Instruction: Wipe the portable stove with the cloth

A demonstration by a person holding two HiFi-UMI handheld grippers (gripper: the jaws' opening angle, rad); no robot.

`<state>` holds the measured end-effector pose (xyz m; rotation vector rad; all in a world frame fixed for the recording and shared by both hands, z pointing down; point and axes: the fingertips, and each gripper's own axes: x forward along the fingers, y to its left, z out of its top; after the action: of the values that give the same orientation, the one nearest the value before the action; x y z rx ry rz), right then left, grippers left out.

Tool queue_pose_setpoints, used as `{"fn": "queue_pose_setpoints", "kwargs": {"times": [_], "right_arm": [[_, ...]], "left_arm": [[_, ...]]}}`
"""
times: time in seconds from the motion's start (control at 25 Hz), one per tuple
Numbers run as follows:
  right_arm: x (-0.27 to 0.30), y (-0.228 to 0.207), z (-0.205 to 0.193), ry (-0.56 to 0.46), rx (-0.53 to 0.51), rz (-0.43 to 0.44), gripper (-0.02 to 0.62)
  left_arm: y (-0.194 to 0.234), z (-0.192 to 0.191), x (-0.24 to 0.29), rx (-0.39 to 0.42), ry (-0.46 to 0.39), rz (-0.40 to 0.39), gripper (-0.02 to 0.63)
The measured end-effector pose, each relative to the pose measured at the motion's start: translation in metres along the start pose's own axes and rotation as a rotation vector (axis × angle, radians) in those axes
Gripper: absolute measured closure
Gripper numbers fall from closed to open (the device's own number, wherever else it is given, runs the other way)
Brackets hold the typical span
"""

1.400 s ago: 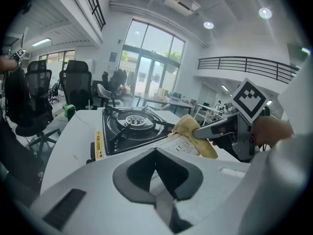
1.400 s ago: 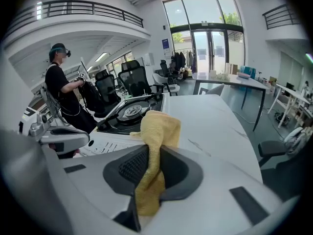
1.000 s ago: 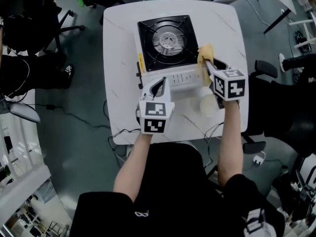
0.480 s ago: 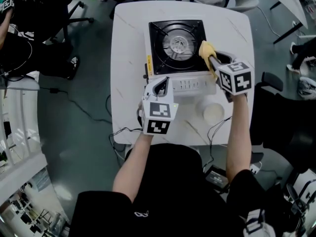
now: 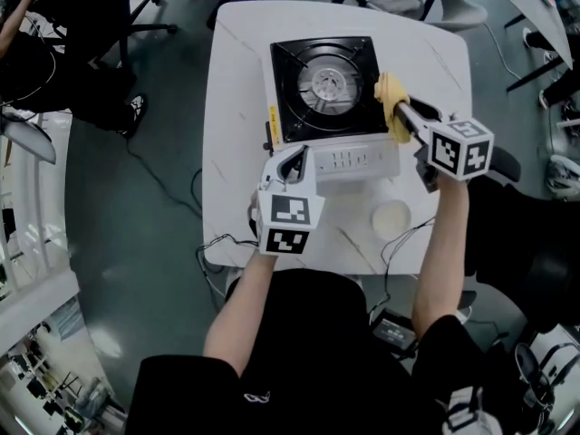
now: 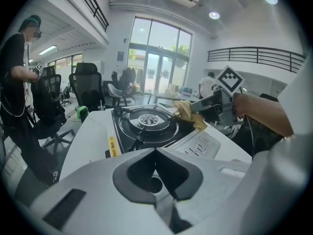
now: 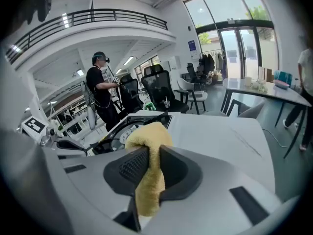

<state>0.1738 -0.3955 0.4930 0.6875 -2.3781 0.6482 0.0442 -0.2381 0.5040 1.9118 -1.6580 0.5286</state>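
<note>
Pinching crumpled yellow cloth [image 5: 391, 96], R tool [image 7: 152, 155] sits at black stove [image 5: 324, 87] edge; L tool [image 6: 156, 153] closed, empty.

Over in the right gripper view, most of the stove [image 7: 122, 135] is being blocked by the cloth [image 7: 146, 133] and the right gripper [image 7: 150, 160] body. In the head view, its near left corner is being covered by the left gripper [image 5: 292, 159], and the control panel [image 5: 353, 161] print is being shown too small to read. The table [image 5: 237, 107] near edge is being partly hidden by the forearms [image 5: 441, 243].
</note>
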Motion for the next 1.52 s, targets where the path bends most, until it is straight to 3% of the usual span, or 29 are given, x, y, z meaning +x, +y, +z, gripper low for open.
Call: {"fn": "queue_pose_setpoints", "kwargs": {"times": [0.16,0.4,0.72,1.12,1.32,1.52], "right_arm": [[-0.019,-0.008,0.031,-0.106,0.014,-0.001,0.54],[0.027,-0.009,0.037,-0.025,-0.069,-0.003,0.54],[0.068,-0.035,0.075,-0.047,-0.114,-0.12,0.54],[0.087,-0.023,0.148,-0.051,-0.391,-0.254,0.538],[0.119,0.019,0.132,0.101,-0.555,-0.227,0.538],[0.132,0.042,0.113,0.157,-0.597,-0.259,0.538]], "left_arm": [[0.003,0.003,0.0,-0.007,-0.014,0.005,0.612],[0.005,0.004,0.002,-0.011,-0.017,0.012,0.612],[0.027,0.009,-0.006,-0.051,-0.045,0.06,0.612],[0.056,0.006,-0.025,-0.137,-0.096,0.102,0.612],[0.076,-0.003,-0.035,-0.186,-0.102,0.111,0.612],[0.086,-0.003,-0.045,-0.196,-0.101,0.082,0.612]]}}
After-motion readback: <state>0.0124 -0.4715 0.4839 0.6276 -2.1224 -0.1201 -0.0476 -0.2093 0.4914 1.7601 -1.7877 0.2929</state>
